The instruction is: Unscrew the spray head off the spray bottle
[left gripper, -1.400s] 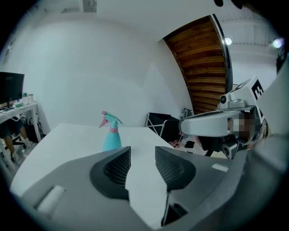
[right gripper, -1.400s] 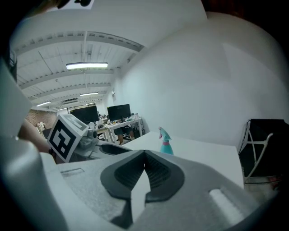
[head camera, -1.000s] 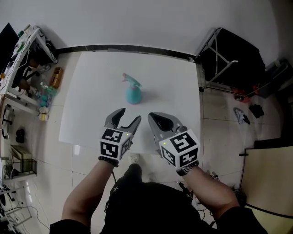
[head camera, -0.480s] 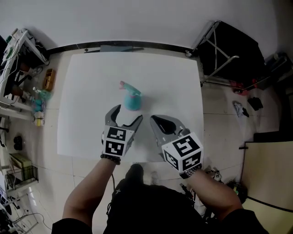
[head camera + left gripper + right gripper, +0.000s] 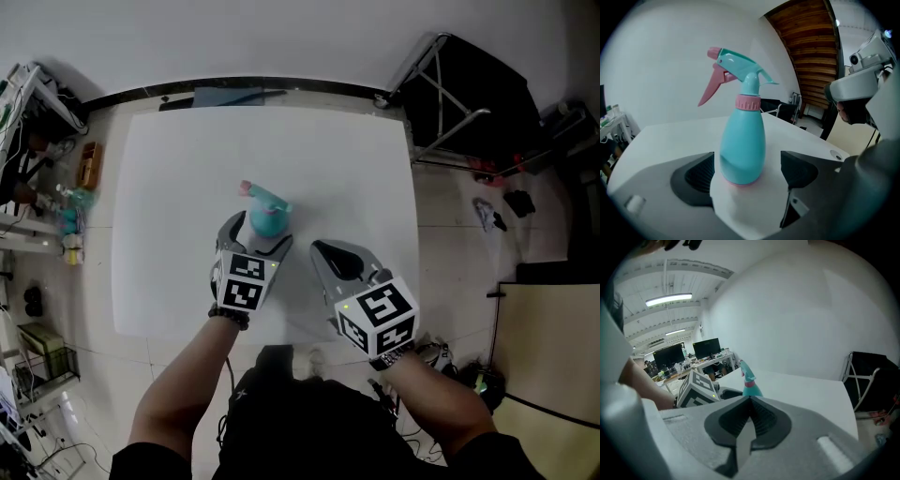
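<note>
A teal spray bottle (image 5: 269, 219) (image 5: 742, 149) stands upright on the white table (image 5: 328, 169); it has a pink collar, a teal spray head (image 5: 738, 64) and a pink trigger pointing left. My left gripper (image 5: 255, 234) (image 5: 746, 173) has its jaws opening wide around the bottle's lower body, and the pads stand clear of it on both sides. My right gripper (image 5: 336, 257) (image 5: 750, 401) is shut with nothing in it, near the table's front edge to the right of the bottle. The right gripper view shows the bottle (image 5: 749, 380) beyond the jaws.
A black folding stand (image 5: 469, 103) sits off the table's right back corner. Cluttered shelves (image 5: 37, 159) line the left side. The table's front edge (image 5: 281, 333) runs just beneath both grippers. Loose items lie on the floor at right (image 5: 492, 220).
My left gripper has moved forward and widened its jaws, which now straddle the bottle's body. The right gripper has stayed shut and barely shifted.
</note>
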`<state>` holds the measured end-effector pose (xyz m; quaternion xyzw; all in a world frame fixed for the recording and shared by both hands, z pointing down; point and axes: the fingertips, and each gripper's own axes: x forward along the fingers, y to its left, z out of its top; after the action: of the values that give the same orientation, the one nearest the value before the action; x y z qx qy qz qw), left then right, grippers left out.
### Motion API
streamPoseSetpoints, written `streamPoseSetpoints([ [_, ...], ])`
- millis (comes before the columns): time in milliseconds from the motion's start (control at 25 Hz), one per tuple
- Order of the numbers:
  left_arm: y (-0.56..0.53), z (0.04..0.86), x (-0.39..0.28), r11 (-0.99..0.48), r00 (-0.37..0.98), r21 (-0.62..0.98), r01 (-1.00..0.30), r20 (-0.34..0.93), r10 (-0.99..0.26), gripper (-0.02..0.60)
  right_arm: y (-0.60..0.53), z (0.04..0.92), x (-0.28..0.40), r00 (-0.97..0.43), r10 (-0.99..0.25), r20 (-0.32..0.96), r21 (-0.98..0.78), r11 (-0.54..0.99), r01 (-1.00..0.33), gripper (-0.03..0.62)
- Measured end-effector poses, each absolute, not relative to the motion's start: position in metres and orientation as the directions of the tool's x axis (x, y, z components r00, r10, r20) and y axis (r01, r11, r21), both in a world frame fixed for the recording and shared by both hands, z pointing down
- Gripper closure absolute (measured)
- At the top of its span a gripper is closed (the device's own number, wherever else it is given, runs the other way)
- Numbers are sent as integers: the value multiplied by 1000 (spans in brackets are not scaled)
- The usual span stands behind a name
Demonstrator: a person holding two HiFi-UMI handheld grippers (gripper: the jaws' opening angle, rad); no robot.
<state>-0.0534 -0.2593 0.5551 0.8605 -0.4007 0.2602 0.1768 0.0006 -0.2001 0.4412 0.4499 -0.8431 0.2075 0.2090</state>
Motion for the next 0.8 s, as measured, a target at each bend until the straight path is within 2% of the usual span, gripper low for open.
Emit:
streamPoseSetpoints([
  [360,-276,573,-50,-628,547,93,-773,599,-585,124,-212,451,3,-488,-669,560,-166,487,-858,603],
  [600,-275,581,-46,-642,544,79,-763,615,-570,173,-214,452,5,-481,-668,567,-164,481,-861,603],
  [800,-272,579,-42,-669,552,64,-741,625,-552,175,-215,452,10,-472,-671,572,-155,476,-866,603],
])
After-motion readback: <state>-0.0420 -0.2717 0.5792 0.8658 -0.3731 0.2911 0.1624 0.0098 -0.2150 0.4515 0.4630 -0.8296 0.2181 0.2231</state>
